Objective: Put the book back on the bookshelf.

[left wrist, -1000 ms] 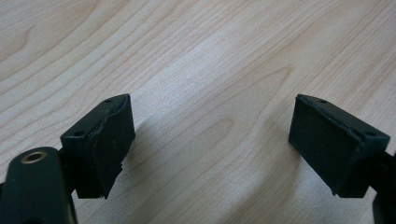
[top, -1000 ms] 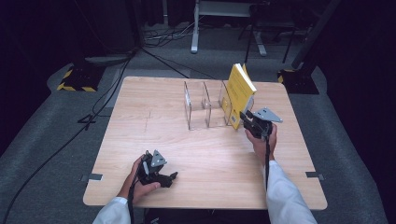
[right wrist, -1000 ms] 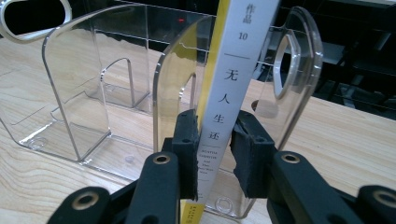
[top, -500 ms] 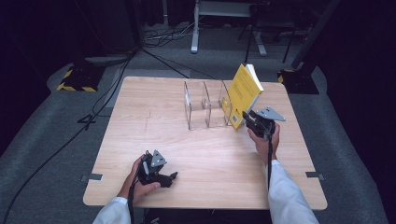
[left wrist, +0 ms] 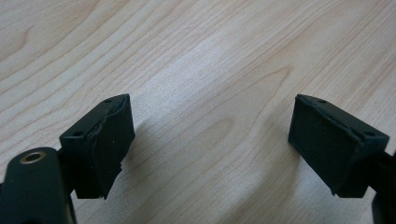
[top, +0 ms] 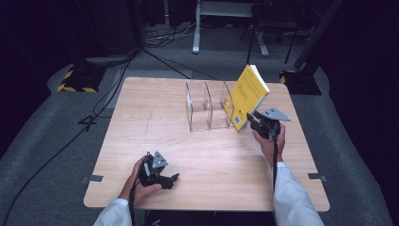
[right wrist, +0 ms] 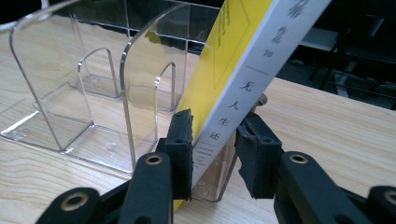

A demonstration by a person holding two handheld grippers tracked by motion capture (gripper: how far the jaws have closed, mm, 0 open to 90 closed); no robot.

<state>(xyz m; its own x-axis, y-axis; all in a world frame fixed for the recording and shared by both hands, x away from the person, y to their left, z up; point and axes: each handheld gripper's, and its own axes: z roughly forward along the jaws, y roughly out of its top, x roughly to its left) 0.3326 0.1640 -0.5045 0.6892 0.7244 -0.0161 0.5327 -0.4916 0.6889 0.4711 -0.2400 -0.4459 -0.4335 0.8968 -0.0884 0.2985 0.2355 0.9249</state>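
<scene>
I've got the yellow book [top: 248, 96] at the right end of the clear rack [top: 207, 107], approx 1 o'clock from table centre. Its bottom edge is down at the rack's rightmost slot and its top tilts away toward 1 o'clock, so it isn't upright yet.

Right gripper [top: 256, 121] is at the book's lower corner. In the right gripper view the spine [right wrist: 243, 88] runs between the two pads: the left pad [right wrist: 181, 149] looks to be touching the cover, while the right pad [right wrist: 254, 156] stands a little off the spine w/ a gap showing. The jaws have just been opening, book between them, so I read this as letting go, not a firm grip.

Left gripper [top: 162, 176] rests on the table [top: 211, 160] at approx 7 o'clock, well apart from the rack. In the left gripper view its pads [left wrist: 105, 140] stand wide w/ bare wood between them, holding nothing.

Progress, as I judge it: book is brought to the rack and its foot is in or at the end slot, can't tell exactly which side of the last divider. Left to do: free the right jaws fully, check the book leans stably or nudge it upright. Other two slots look empty.
</scene>
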